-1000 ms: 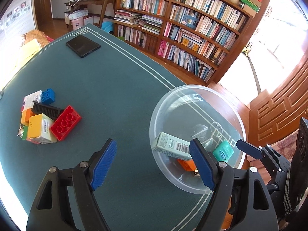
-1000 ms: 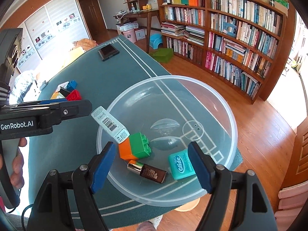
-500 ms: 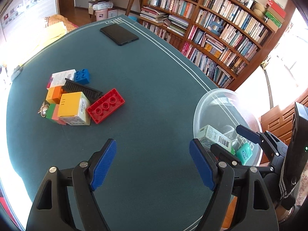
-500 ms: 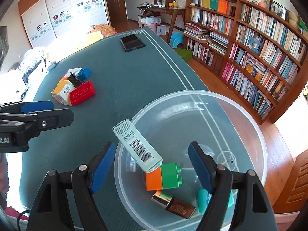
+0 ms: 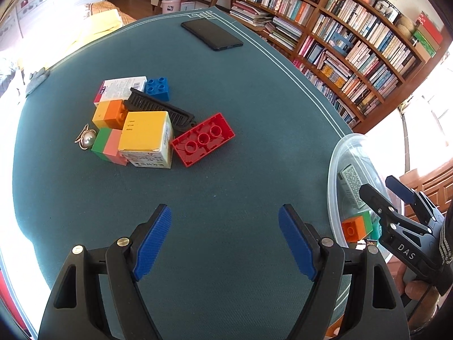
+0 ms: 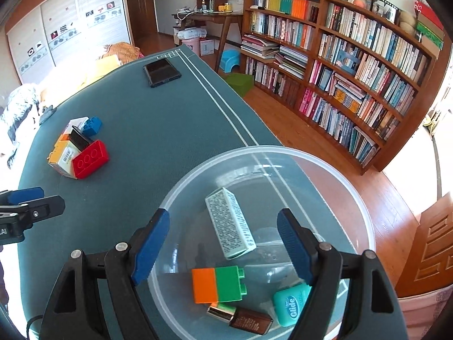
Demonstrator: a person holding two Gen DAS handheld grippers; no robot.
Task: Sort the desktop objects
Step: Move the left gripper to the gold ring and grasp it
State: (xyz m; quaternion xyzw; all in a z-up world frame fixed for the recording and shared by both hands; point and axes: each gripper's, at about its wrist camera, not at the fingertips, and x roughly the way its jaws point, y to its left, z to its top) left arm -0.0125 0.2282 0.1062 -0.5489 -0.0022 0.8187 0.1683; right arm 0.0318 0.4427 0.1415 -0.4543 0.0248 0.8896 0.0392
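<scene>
Both grippers are spread wide with nothing in them. The left gripper (image 5: 225, 239) hangs over bare green felt table (image 5: 254, 99), ribbed blue rubber pads (image 5: 153, 238) facing each other across the gap. The right gripper (image 6: 223, 245) sits over the clear plastic bowl (image 6: 334, 167), which is round, thin-walled and see-through, so the table's white border lines show right through it.

Inside the bowl: a long pale carton (image 6: 230, 222) covered in tiny print I can't read, an orange-and-green brick (image 6: 218, 284) with studs on its green end, a brown glossy bottle (image 6: 245, 318) with a metallic cap just below the brick, and a teal floss case (image 6: 291, 300) marked "Glide", partly behind the right finger.

Well to the left of the bowl is the unsorted pile, all touching: a red brick (image 5: 203, 138) lying hollow side up, a yellow-topped box (image 5: 147, 138), a black ribbed comb (image 5: 161, 109) propped across the pile, an orange brick (image 5: 109, 113), a green-and-pink brick (image 5: 109, 146), a blue brick (image 5: 158, 87), a white printed box (image 5: 120, 90), and a small shiny metal ball trinket (image 5: 86, 139), too small to identify. Far beyond the bowl lies a flat black phone (image 5: 212, 34).

From the left wrist view the bowl is mostly hidden by the right gripper's frame.
</scene>
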